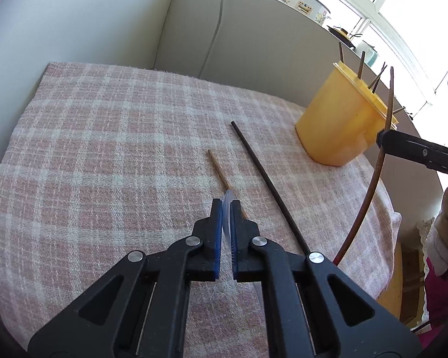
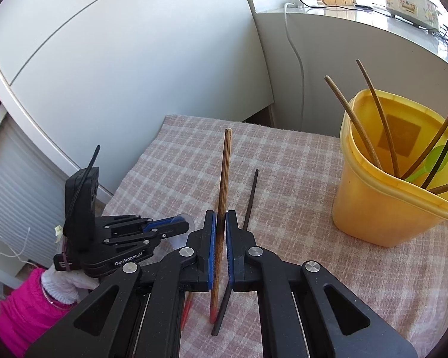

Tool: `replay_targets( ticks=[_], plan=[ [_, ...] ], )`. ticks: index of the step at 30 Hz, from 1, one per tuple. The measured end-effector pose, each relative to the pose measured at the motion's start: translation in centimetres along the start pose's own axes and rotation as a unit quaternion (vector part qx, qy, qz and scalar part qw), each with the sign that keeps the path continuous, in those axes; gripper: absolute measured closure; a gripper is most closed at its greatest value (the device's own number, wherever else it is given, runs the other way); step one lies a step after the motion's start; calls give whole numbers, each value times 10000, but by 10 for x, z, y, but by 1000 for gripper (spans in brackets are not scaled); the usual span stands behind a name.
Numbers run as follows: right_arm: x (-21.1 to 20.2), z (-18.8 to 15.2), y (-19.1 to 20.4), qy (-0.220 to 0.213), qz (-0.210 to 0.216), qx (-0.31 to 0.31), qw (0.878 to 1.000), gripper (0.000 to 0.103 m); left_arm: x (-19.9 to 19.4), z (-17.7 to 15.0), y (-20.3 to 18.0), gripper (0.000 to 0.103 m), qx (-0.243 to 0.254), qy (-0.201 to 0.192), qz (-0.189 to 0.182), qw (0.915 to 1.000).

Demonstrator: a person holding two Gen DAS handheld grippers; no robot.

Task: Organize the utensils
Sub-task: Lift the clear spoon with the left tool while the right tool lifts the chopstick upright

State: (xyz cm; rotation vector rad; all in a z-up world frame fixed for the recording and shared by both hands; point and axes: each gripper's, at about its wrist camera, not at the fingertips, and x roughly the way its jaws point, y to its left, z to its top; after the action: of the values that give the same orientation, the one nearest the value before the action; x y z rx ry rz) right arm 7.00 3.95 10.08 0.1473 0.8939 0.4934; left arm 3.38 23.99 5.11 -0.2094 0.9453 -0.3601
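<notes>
A yellow plastic tub (image 2: 385, 208) stands on the checked cloth at the right and holds several chopsticks and a green spoon (image 2: 430, 161); it also shows in the left wrist view (image 1: 340, 119). My right gripper (image 2: 221, 217) is shut on a brown chopstick with a red end (image 2: 224, 185), held upright above the cloth; it shows at the right in the left wrist view (image 1: 386, 119). My left gripper (image 1: 227, 205) is shut on a clear plastic spoon (image 1: 228, 198), low over the cloth. A dark chopstick (image 1: 265, 179) and a light brown chopstick (image 1: 219, 170) lie on the cloth.
The pink and white checked cloth (image 1: 104, 149) covers a small table, with its edges close at the right and front. Pale cabinet walls (image 1: 254, 44) stand behind. A counter with a flowered pot (image 2: 409, 0) and a cable lies beyond the tub.
</notes>
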Motion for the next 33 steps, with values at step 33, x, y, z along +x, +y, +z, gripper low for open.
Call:
replay_targets(
  ticks=[33],
  plan=[
    [-141, -18, -72, -1573, -357, 377, 9862, 99, -41, 106, -136, 101, 830, -1820, -564, 9782]
  ],
)
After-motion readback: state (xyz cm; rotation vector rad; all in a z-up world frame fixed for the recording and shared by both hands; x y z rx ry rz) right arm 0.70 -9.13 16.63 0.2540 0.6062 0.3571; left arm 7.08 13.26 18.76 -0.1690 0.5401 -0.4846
